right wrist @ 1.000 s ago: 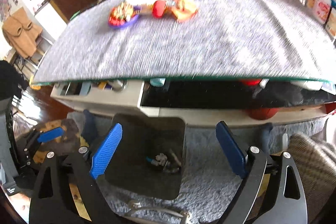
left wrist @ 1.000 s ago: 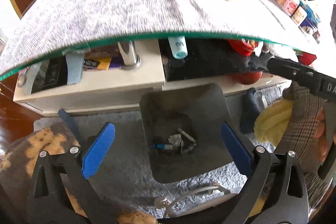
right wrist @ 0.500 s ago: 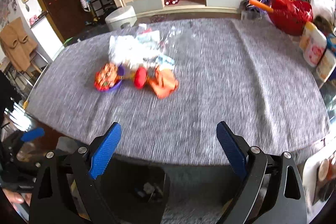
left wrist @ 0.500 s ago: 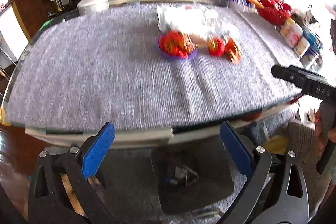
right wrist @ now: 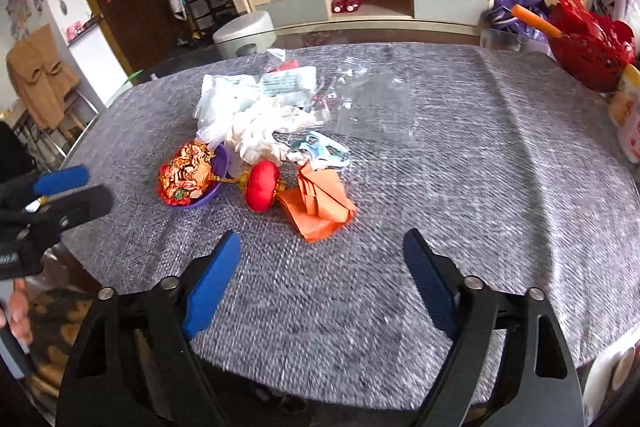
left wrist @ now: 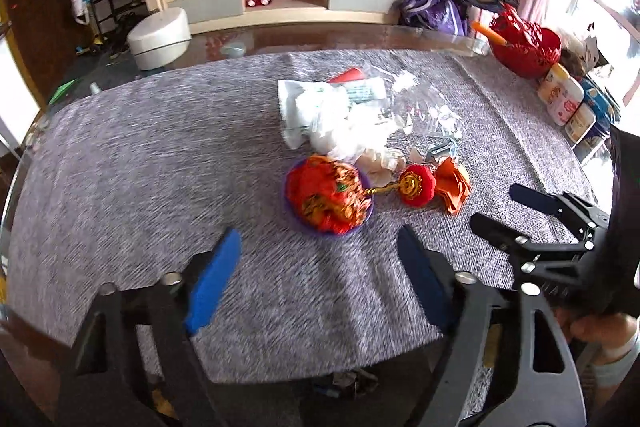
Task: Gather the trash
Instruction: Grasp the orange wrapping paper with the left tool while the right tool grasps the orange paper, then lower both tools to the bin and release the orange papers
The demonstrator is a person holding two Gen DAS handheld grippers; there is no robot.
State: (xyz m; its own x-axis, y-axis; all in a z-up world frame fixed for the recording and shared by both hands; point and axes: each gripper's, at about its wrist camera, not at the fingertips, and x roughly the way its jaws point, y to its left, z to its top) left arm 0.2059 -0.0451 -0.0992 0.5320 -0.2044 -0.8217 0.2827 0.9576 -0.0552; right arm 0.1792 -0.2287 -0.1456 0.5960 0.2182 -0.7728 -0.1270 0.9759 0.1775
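Grey cloth on counter (right wrist: 460,167) is covered mid-scene by uncollected trash: white wrappers (right wrist: 256,123), orange paper (right wrist: 320,203), purple bowl (left wrist: 330,201). Left tool (left wrist: 320,279) and right tool (right wrist: 320,277) are held wide, empty, near edge. Most collecting is judged left.

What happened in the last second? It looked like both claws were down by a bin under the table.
Both rose from the floor bin to above the table. The left gripper and right gripper now face the trash pile, purple bowl and orange paper. Nothing was grabbed or dropped; jaws stayed open and the trash unmoved.
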